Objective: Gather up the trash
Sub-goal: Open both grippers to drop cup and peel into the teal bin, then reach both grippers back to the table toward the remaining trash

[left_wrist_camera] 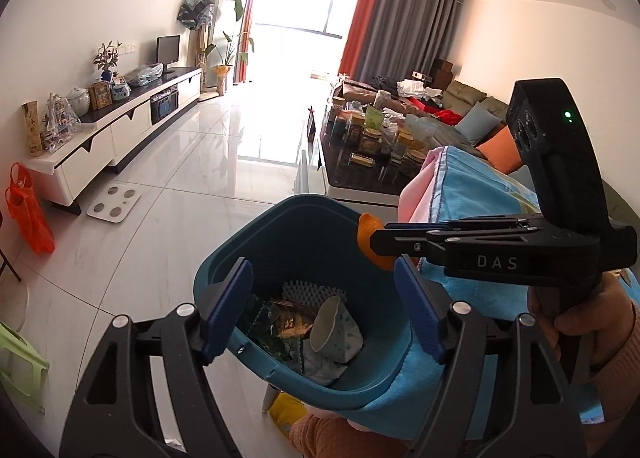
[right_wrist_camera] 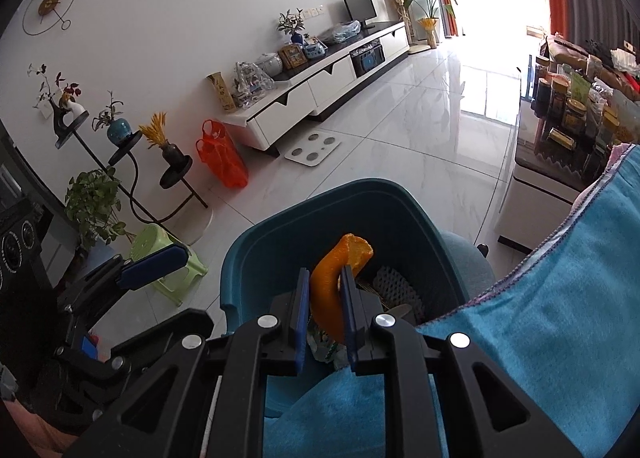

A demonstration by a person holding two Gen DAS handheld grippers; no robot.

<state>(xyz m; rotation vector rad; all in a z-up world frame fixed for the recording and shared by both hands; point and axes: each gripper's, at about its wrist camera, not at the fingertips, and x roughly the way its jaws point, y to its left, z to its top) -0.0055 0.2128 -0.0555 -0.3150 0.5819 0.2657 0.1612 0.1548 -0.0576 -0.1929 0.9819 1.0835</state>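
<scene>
Currently right gripper (right_wrist_camera: pixel 325 298) is pinching an orange peel (right_wrist_camera: pixel 340 278) between narrow jaws, holding it over the teal trash bin (right_wrist_camera: pixel 256 242) at lower centre. Left gripper (left_wrist_camera: pixel 324 310) is standing wide, gripping nothing, bin rim between its fingers. Paper cup (left_wrist_camera: pixel 334 330) lying inside.

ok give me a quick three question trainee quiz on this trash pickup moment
1. True or false: the left gripper is clamped on the bin's rim.
2. What does the right gripper hold? A) paper cup B) orange peel C) cloth
3. Fill in: the peel hangs over the open teal ____.

Key
1. False: its jaws stand open, holding nothing.
2. B: the orange peel is pinched between the pads.
3. bin, which already holds a paper cup and wrappers.
</scene>
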